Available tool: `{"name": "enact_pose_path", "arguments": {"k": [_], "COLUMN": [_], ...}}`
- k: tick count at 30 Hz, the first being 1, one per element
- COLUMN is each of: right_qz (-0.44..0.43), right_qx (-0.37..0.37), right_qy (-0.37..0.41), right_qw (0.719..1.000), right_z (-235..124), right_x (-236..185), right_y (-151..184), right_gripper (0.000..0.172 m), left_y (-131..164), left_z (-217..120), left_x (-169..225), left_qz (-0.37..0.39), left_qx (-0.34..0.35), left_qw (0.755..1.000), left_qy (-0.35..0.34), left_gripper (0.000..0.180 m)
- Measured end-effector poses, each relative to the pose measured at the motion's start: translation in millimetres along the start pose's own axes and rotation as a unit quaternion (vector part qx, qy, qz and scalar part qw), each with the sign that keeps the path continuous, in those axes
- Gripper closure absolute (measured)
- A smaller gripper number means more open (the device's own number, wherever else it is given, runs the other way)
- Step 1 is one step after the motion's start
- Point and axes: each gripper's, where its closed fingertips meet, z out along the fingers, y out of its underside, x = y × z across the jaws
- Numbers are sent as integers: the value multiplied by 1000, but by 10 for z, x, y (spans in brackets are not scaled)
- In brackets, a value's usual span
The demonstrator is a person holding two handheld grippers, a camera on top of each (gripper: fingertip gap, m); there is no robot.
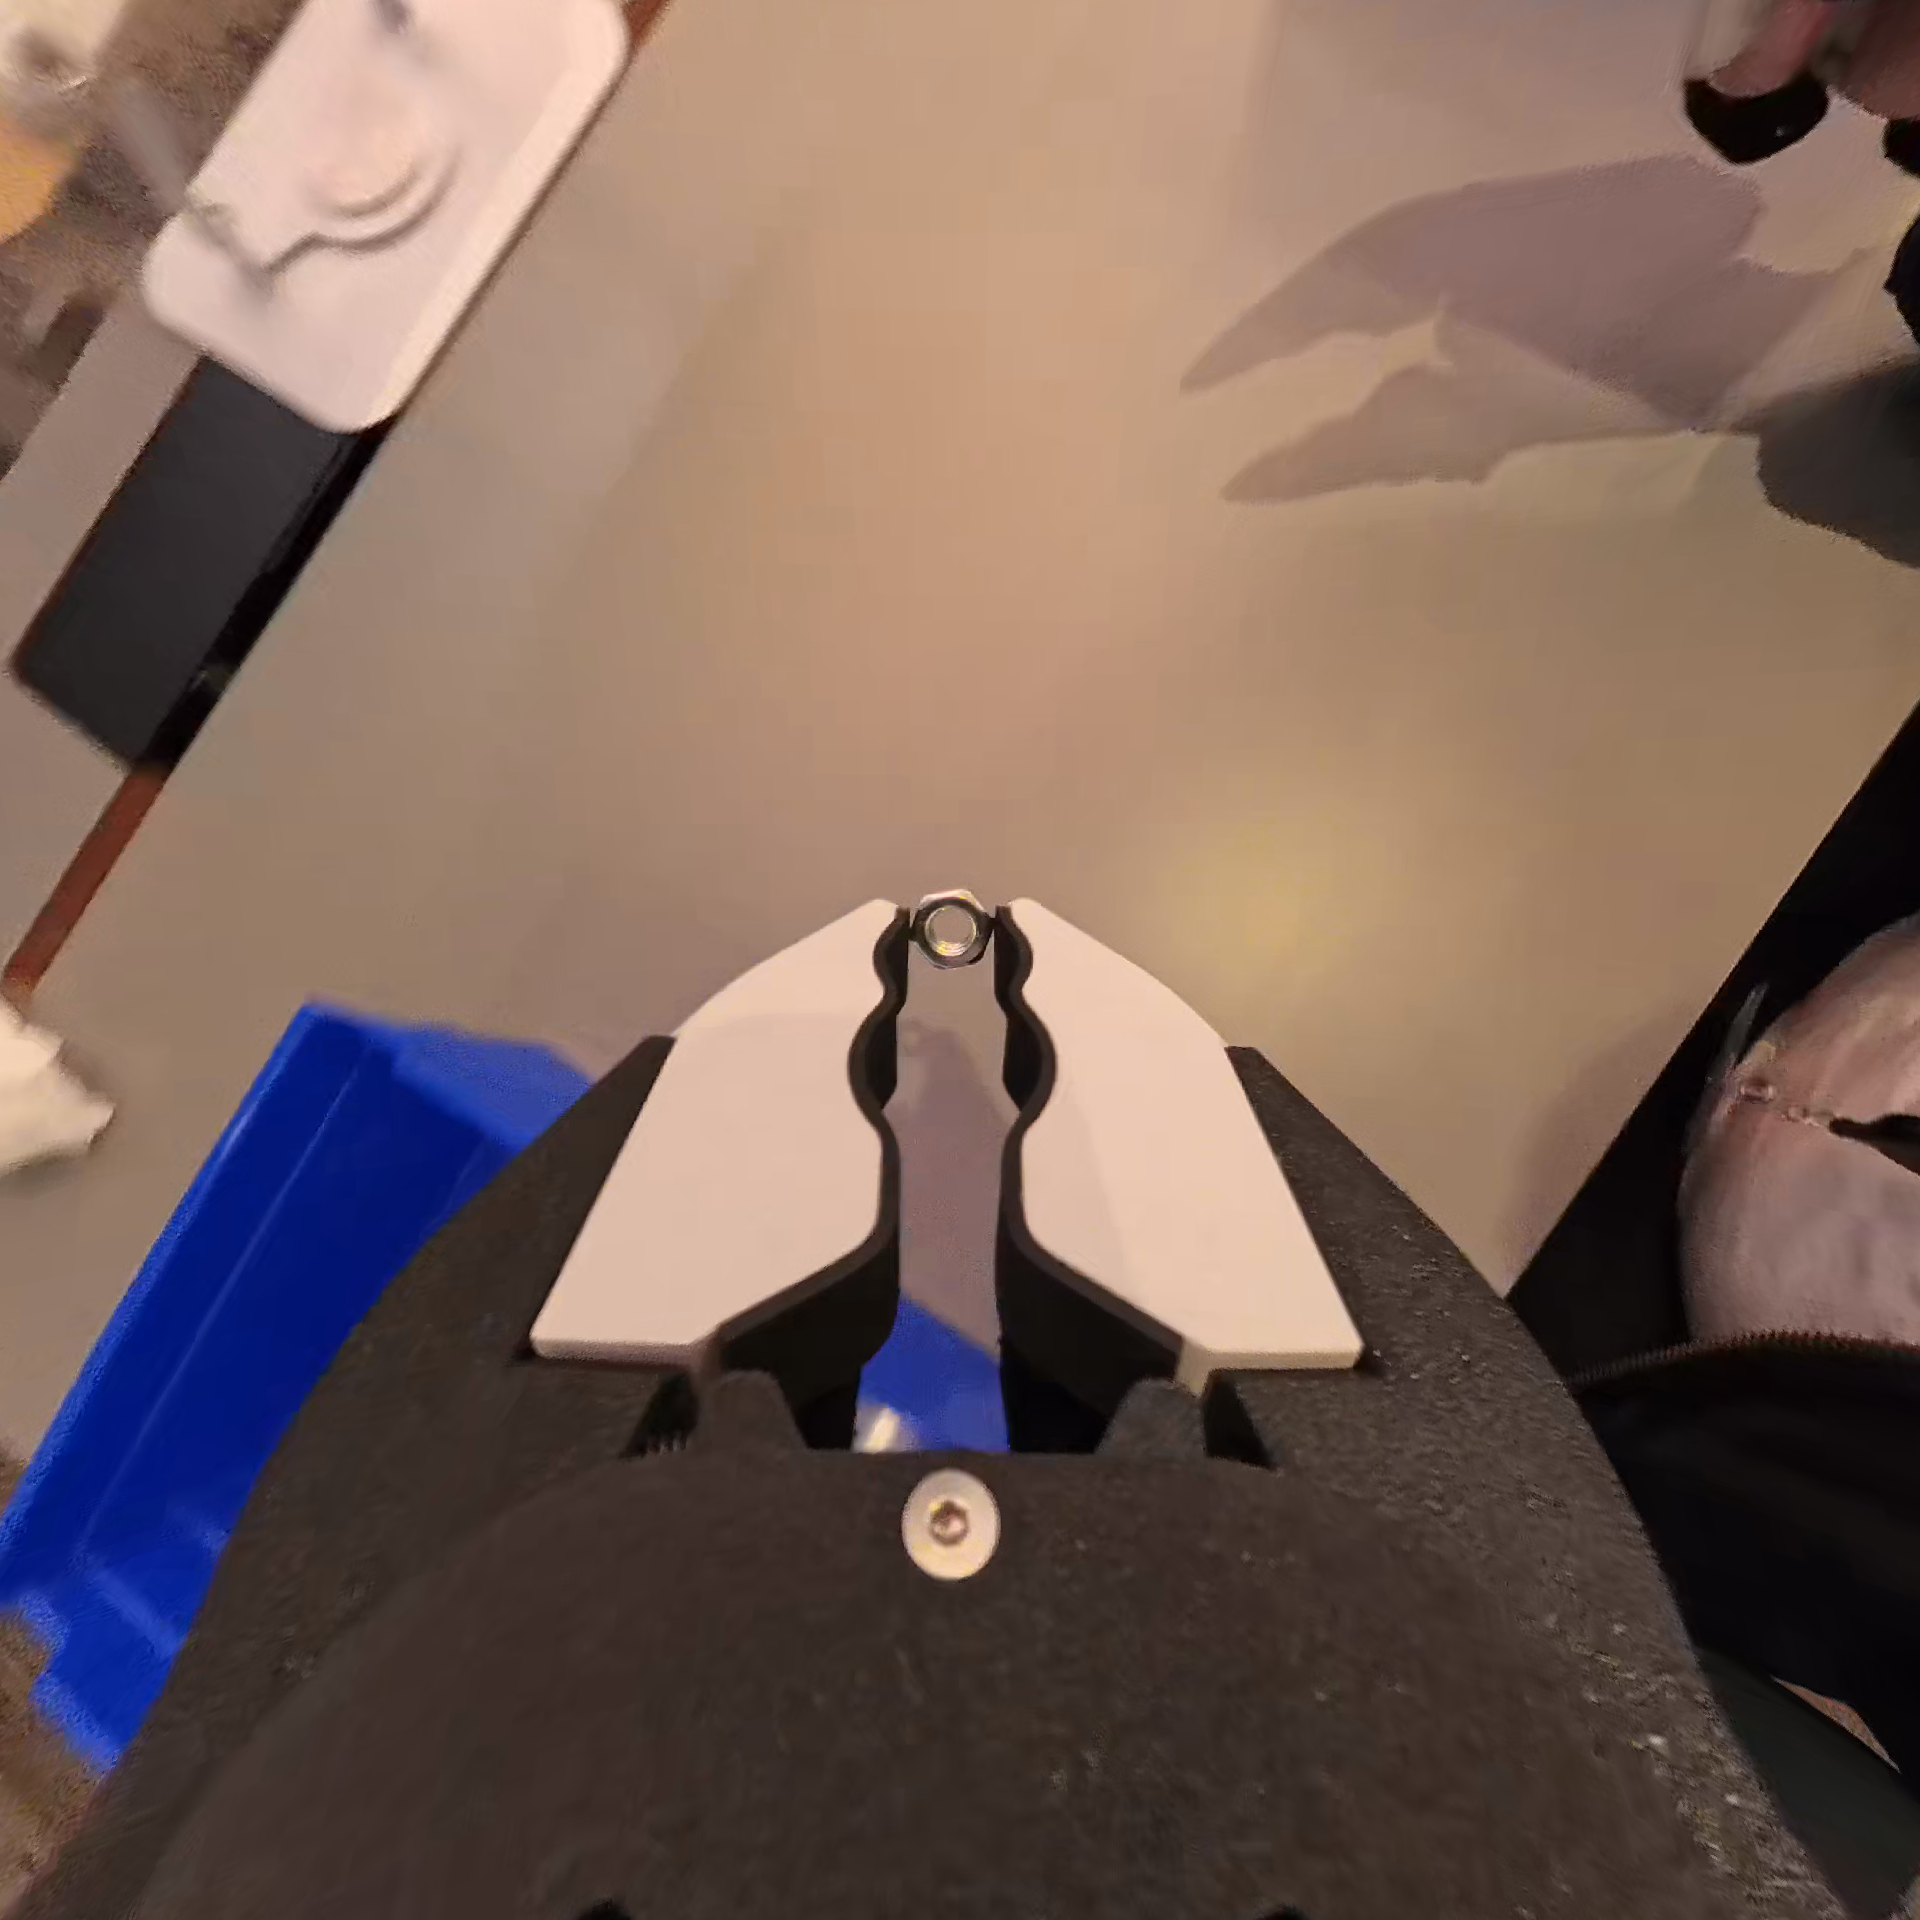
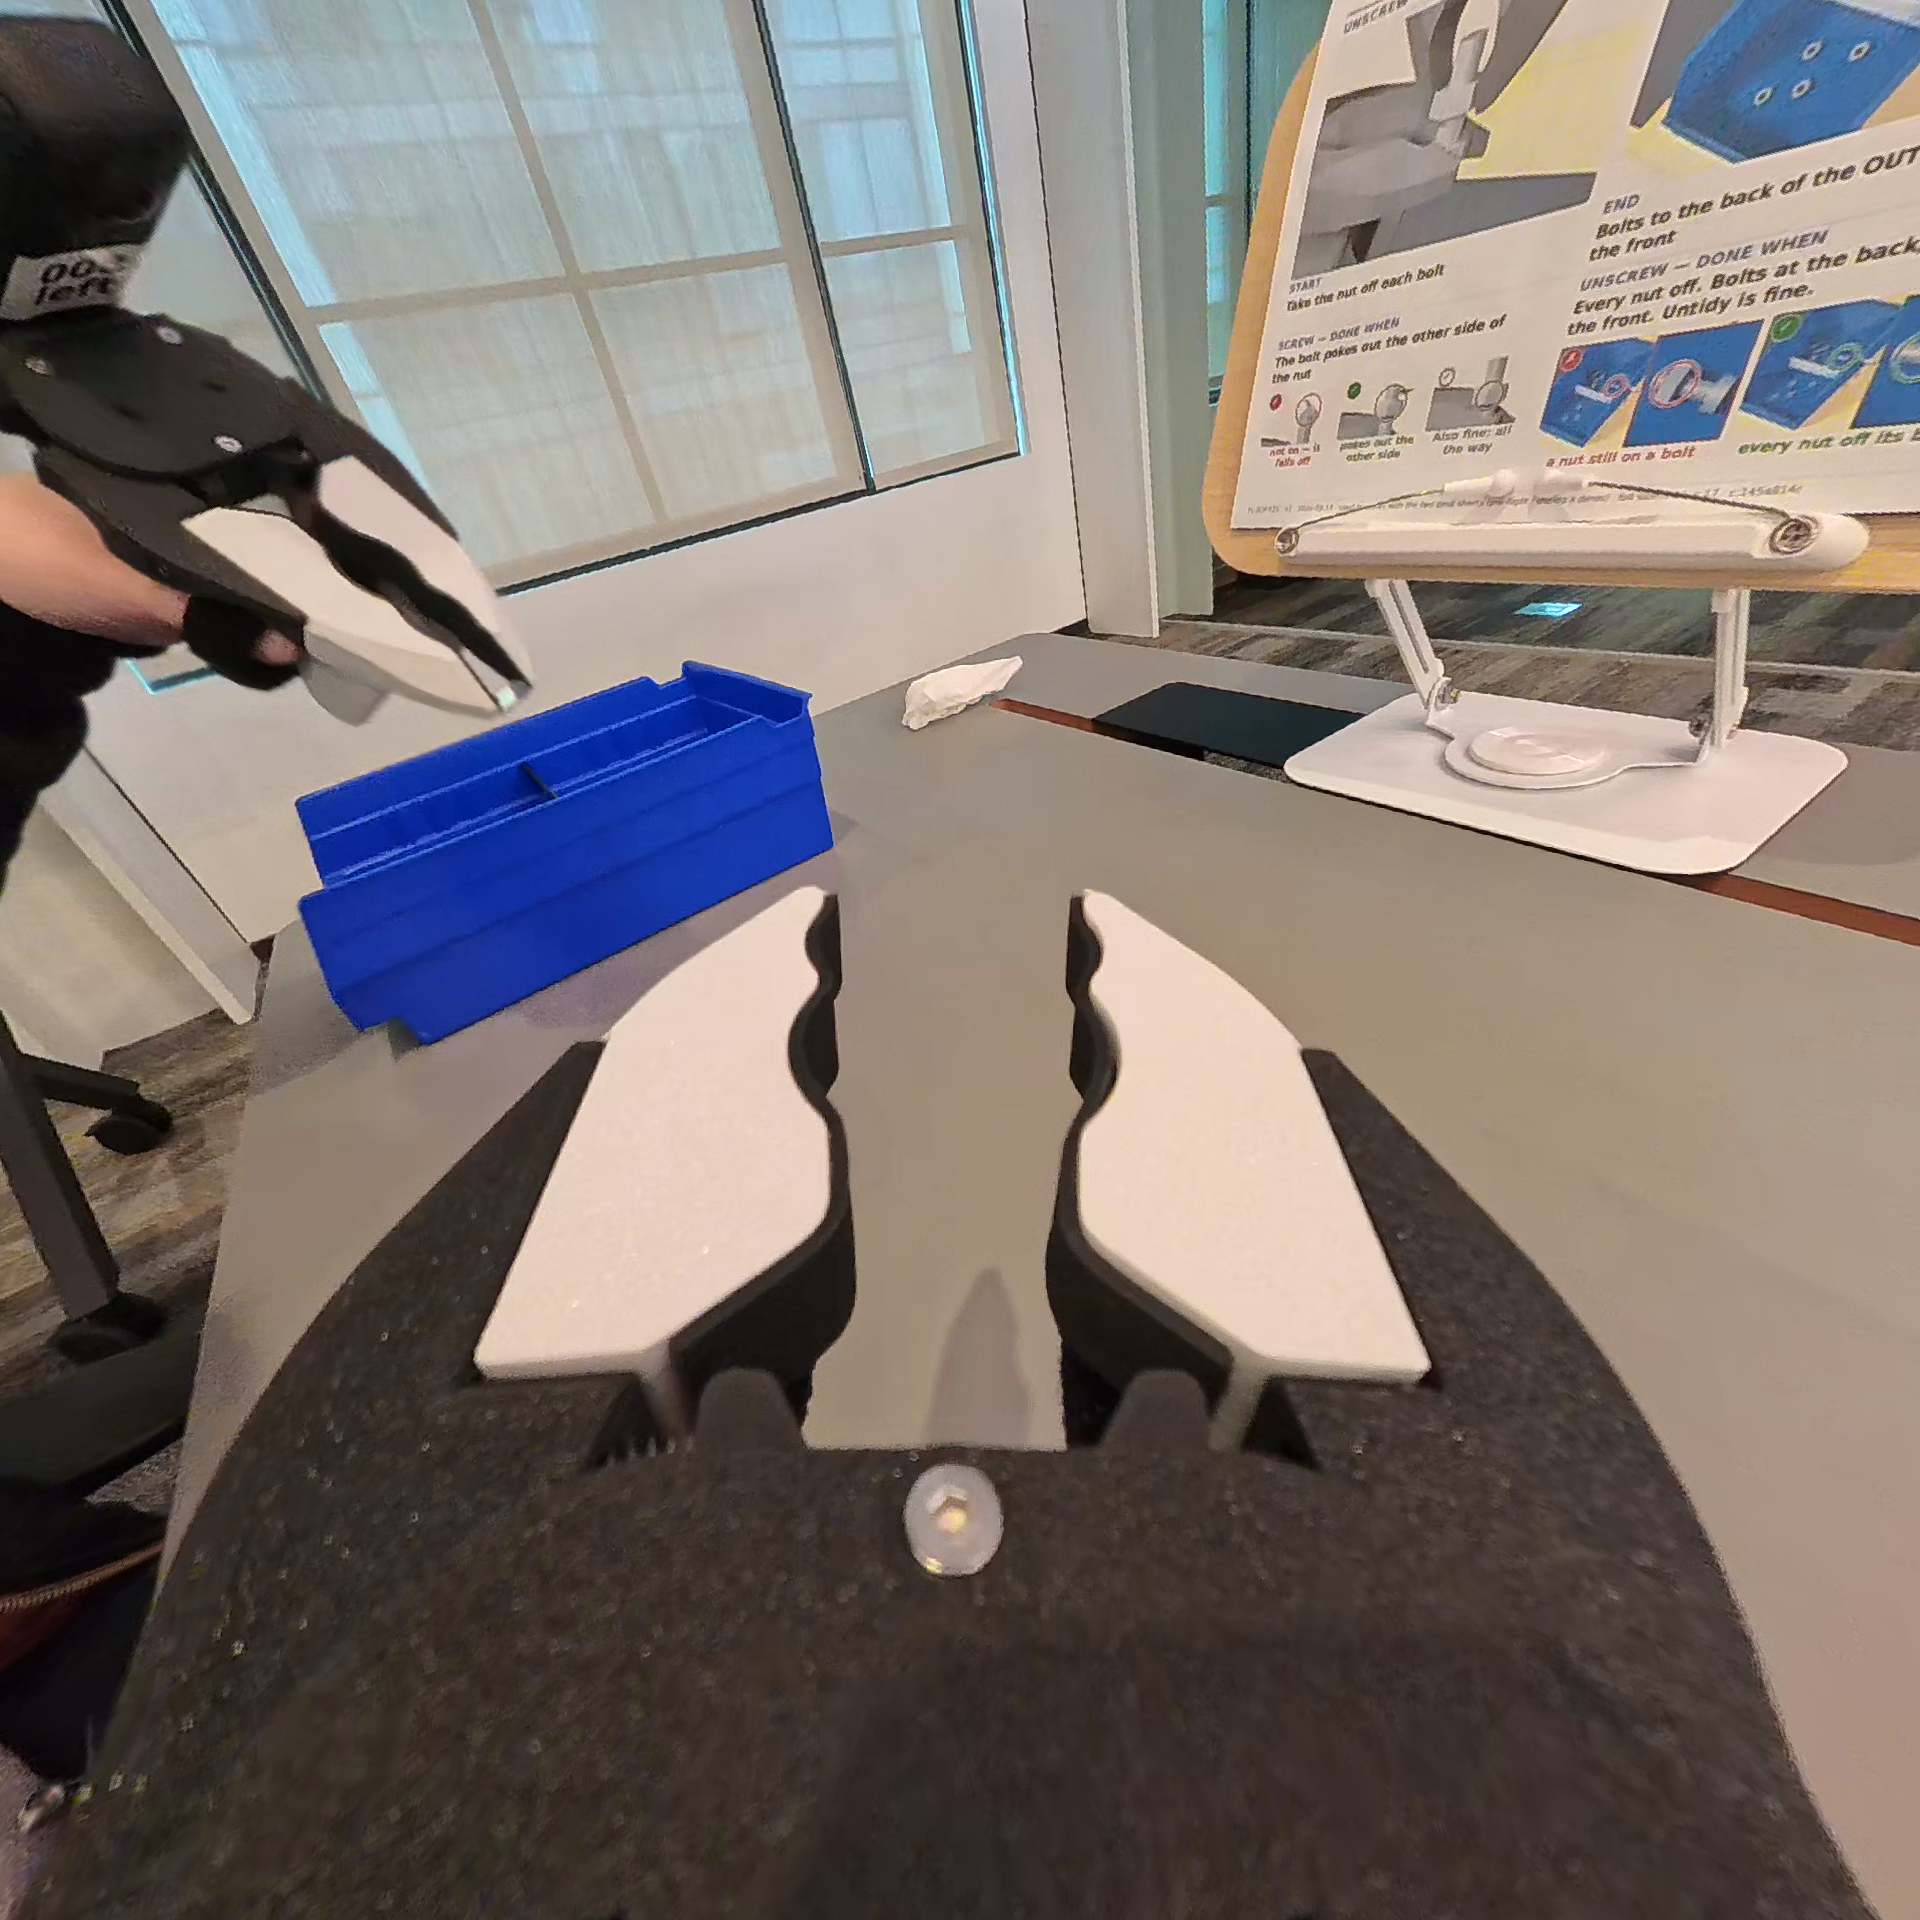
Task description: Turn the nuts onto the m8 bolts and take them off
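My left gripper [image 1: 948, 930] is shut on a small silver hex nut [image 1: 945, 928], pinched at the very fingertips with its threaded hole facing the camera. It hangs above the grey table [image 1: 935, 520], with the blue bin [image 1: 260, 1299] below at the left. In the right wrist view the left gripper [image 2: 499, 691] hovers over the blue bin [image 2: 561, 842] with the nut [image 2: 506, 694] at its tip. My right gripper [image 2: 951, 914] is open and empty above the table [image 2: 1351, 1039]. No bolt shows clearly.
A white stand [image 2: 1579, 790] with an instruction sheet [image 2: 1579, 260] stands at the back right; its base also shows in the left wrist view [image 1: 384, 208]. A crumpled white tissue [image 2: 961, 688] lies behind the bin. A black pad [image 2: 1226, 722] lies at the table's far edge. A person's hand [image 2: 62, 582] holds the left gripper. There is about 25 centimetres between the tips of the two grippers.
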Motion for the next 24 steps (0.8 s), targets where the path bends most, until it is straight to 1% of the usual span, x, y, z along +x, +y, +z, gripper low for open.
{"name": "enact_pose_path", "arguments": {"k": [2,4,6,9,11,13,16,24], "right_qz": [-3,-4,-4,-8,-10,-10,-5,7], "right_qx": [0,7,11,-1,-11,-11,-5,2], "right_qy": [3,7,11,17,22,25,29,30], "right_qw": [1000,1000,1000,1000,1000,1000,1000,1000], "right_z": [-70,-155,-241,-351,-417,-482,-556,-592], "right_x": [5,8,17,54,86,114,165,226], "right_y": [-18,-57,-86,-69,-49,-49,-56,-2], "right_gripper": [131,131,131,131,131,131,131,131], "left_y": [-181,-348,-470,-521,-505,-488,-460,-339], "left_z": [353,739,1109,1565,1780,1927,2058,2179], "left_x": [184,424,524,604,641,661,665,668], "left_qz": [17,18,22,18,17,11,11,27], "left_qx": [-11,-14,-22,-49,-67,-80,-96,-134], "left_qw": [1000,998,998,996,995,994,993,988], "left_qy": [13,52,57,68,74,77,74,68], "left_gripper": [165,165,165,165,165,165,165,165]}}
